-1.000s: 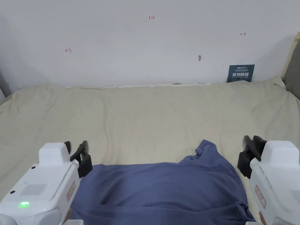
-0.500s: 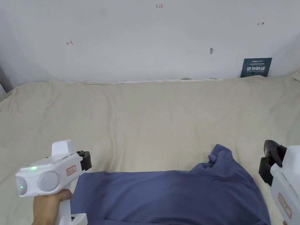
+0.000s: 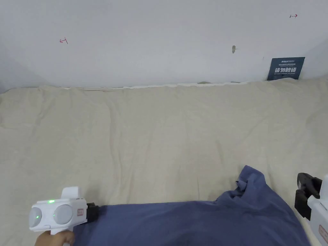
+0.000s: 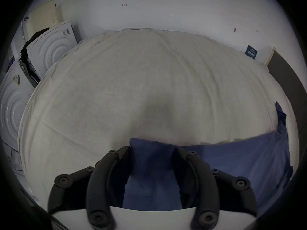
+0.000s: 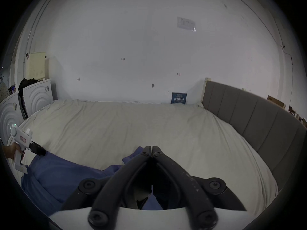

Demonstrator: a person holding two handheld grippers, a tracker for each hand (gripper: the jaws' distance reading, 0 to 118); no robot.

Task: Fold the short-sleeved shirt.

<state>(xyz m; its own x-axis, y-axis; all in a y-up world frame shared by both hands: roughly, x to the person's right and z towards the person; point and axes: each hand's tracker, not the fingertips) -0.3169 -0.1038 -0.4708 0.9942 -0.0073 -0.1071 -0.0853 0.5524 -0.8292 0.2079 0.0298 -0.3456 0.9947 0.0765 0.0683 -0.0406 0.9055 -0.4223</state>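
Observation:
A blue short-sleeved shirt (image 3: 198,221) lies spread along the near edge of a beige bed sheet (image 3: 160,134), with a bunched sleeve sticking up at its far right. My left gripper (image 3: 93,213) points sideways at the shirt's far left corner. In the left gripper view it (image 4: 152,149) is open, its jaws apart on either side of that corner of the shirt (image 4: 232,159). My right gripper (image 3: 304,184) hangs just right of the shirt, apart from it. In the right gripper view it (image 5: 152,148) is shut, with nothing held, above the shirt (image 5: 58,172).
A white wall backs the bed, with a dark blue sign (image 3: 285,68) at the back right. A grey padded headboard (image 5: 249,114) runs along the right side. White appliances (image 4: 49,47) stand past the bed's left end. Bare sheet stretches beyond the shirt.
My left gripper has turned from pointing forward to pointing sideways and dropped to the shirt's left corner. The right gripper has stayed beside the shirt's right edge. The head camera has shifted.

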